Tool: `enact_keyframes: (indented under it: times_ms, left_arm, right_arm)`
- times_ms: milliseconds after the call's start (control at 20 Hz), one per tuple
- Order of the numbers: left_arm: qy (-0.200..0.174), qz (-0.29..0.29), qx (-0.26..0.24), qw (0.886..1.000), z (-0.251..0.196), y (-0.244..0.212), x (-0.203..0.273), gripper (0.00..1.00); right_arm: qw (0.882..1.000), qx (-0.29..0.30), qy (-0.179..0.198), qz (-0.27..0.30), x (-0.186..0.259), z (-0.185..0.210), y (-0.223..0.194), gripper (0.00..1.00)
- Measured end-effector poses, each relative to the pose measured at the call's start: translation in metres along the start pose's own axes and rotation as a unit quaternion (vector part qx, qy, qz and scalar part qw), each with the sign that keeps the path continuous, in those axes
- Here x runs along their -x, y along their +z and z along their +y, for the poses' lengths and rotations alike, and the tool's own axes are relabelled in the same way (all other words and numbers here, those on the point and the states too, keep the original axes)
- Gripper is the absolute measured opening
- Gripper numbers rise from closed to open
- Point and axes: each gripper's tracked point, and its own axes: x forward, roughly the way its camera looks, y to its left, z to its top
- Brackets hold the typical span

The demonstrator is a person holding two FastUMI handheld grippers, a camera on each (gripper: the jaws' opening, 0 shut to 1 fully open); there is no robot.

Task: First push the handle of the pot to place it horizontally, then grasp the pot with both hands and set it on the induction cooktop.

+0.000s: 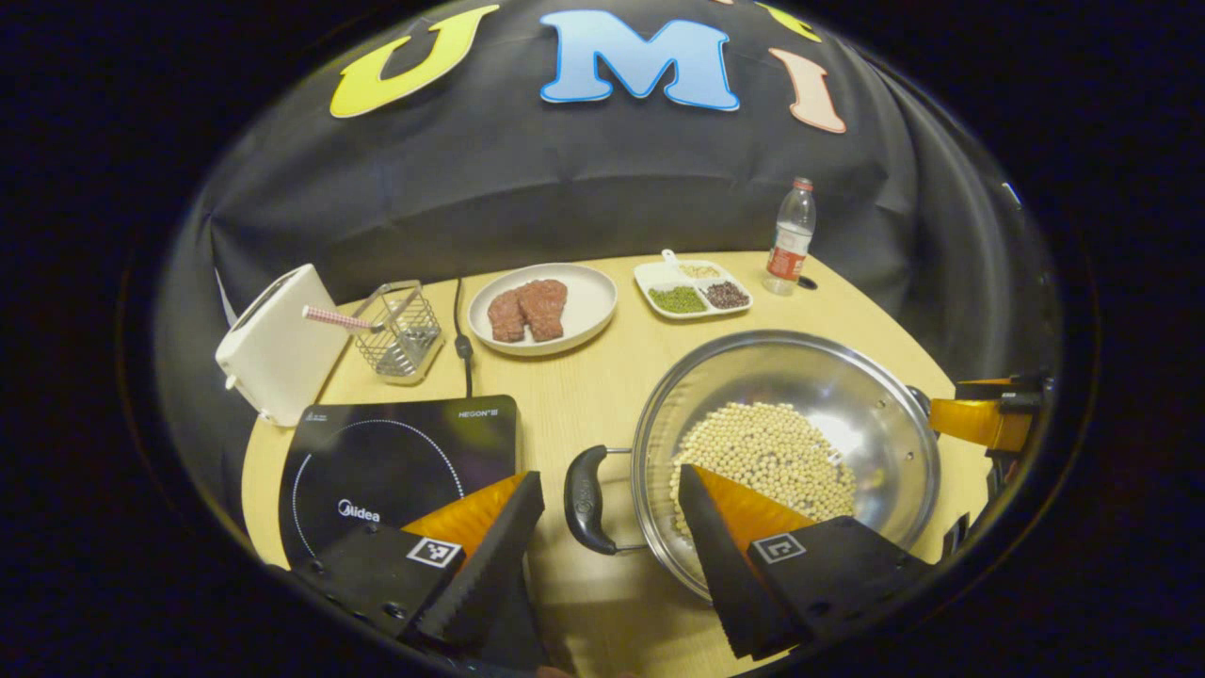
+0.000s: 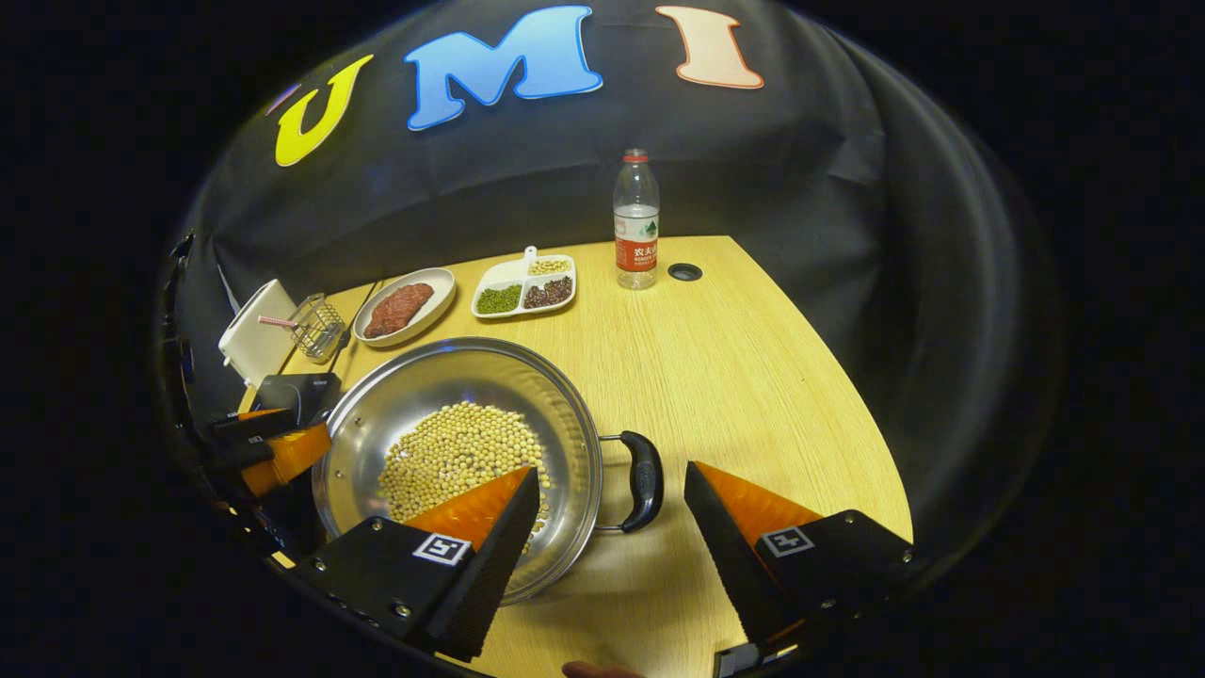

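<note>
On table: one pot [image 1: 847, 405], two handles [image 1: 586, 499] | left claw [image 1: 612, 527] agape | right claw [image 2: 612, 518] agape

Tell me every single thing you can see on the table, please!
pot: one, shiny silver, two black handles, near edge of the table
beans: a pale yellow heap inside the pot
induction cooktop: one, black, left of the pot
toaster: one, white, far left
wire basket: one, silver, beside the toaster
plate: one, white, holding red meat, at the back
divided dish: one, white, with green, dark and pale grains
water bottle: one, clear with red cap, at the back
table: one, light wood
left gripper: open, around the pot's left handle
right gripper: open, around the right handle
</note>
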Motion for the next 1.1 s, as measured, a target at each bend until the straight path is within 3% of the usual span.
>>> enact_keyframes:
  times_ms: [350, 550, 700, 750, 800, 850, 900, 950, 1100]
  left_arm:
    - [-0.002, 0.015, 0.003, 1.000, -0.002, -0.016, -0.025, 0.99]
    - [-0.002, 0.017, -0.004, 1.000, -0.005, -0.015, -0.035, 0.94]
    - [-0.001, 0.018, -0.004, 1.000, -0.006, -0.016, -0.043, 0.99]
    - [0.000, 0.018, -0.007, 1.000, -0.005, -0.015, -0.043, 0.92]
    - [0.002, 0.018, -0.010, 1.000, -0.004, -0.015, -0.045, 0.78]
    - [0.001, 0.018, -0.010, 1.000, -0.005, -0.016, -0.045, 0.78]
    - [0.001, 0.019, -0.010, 1.000, -0.005, -0.016, -0.045, 0.77]
    - [0.001, 0.019, -0.012, 1.000, -0.004, -0.016, -0.045, 0.77]
    - [-0.001, 0.017, -0.008, 1.000, -0.005, -0.016, -0.047, 0.74]
  right_arm:
    - [1.000, -0.010, -0.016, 0.021, -0.038, -0.008, -0.019, 0.96]
    - [0.999, -0.014, -0.021, 0.035, -0.058, -0.009, -0.025, 0.96]
    - [0.999, -0.010, -0.021, 0.048, -0.070, -0.008, -0.032, 0.94]
    - [0.999, -0.014, -0.013, 0.049, -0.069, -0.005, -0.032, 0.92]
    - [0.999, -0.016, -0.013, 0.050, -0.073, -0.004, -0.033, 0.91]
    - [0.999, -0.017, -0.007, 0.051, -0.073, -0.001, -0.032, 0.79]
    - [0.998, -0.019, -0.006, 0.053, -0.075, -0.001, -0.034, 0.81]
    - [0.998, -0.020, -0.006, 0.056, -0.074, 0.000, -0.033, 0.75]
    - [0.998, -0.027, -0.002, 0.059, -0.076, 0.000, -0.035, 0.75]
